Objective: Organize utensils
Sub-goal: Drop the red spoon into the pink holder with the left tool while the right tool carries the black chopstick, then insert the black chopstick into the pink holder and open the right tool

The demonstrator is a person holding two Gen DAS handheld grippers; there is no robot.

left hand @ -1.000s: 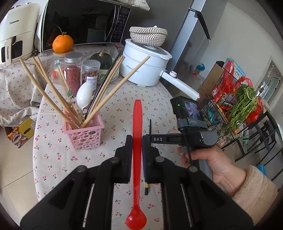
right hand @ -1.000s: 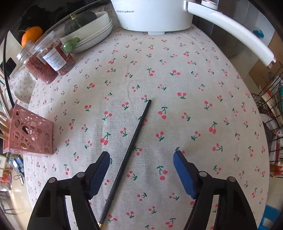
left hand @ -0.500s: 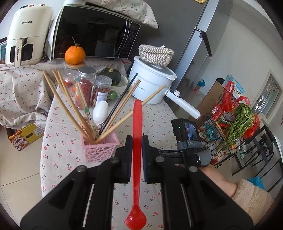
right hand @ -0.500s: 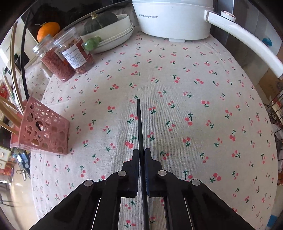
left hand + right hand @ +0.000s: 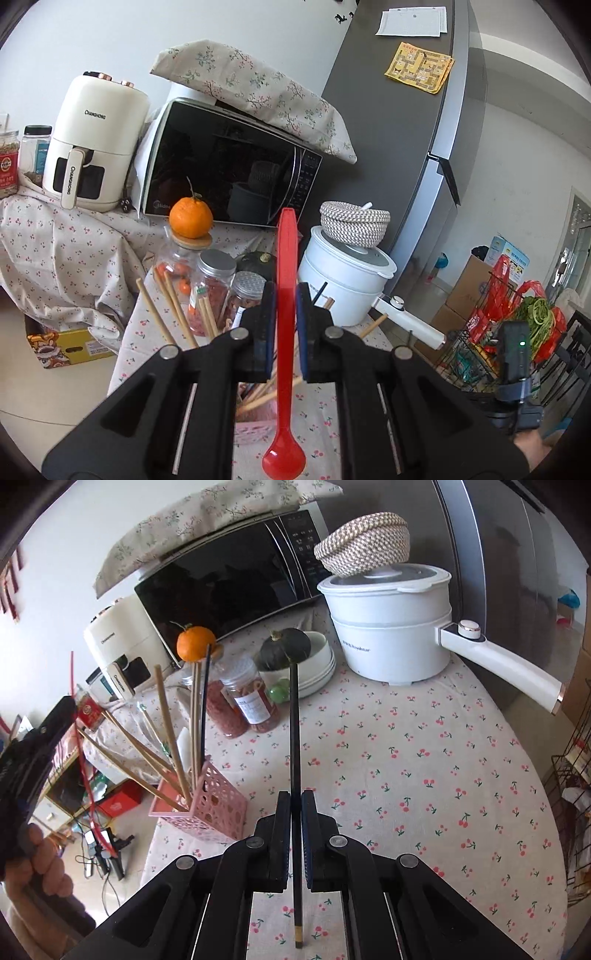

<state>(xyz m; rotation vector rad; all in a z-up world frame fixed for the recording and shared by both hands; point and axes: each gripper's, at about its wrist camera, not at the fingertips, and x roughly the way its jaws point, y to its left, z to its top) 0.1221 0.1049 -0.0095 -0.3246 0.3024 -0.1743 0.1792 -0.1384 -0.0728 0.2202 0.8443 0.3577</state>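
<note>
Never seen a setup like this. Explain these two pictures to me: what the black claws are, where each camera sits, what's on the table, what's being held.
There is no robot: a person holds a two-finger gripper in each hand, each carrying a forward-looking fisheye camera. In the left view, the left gripper is shut on a red spoon. In the right view, the right gripper is shut on a black chopstick. On the cherry-print tablecloth stand a pink basket of utensils, jars, and a white pot.

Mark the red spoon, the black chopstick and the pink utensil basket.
red spoon (image 5: 286, 280), left wrist view, on its handle.
black chopstick (image 5: 294, 731), right wrist view, mid-shaft.
pink utensil basket (image 5: 218, 805), right wrist view, perforated side wall.
</note>
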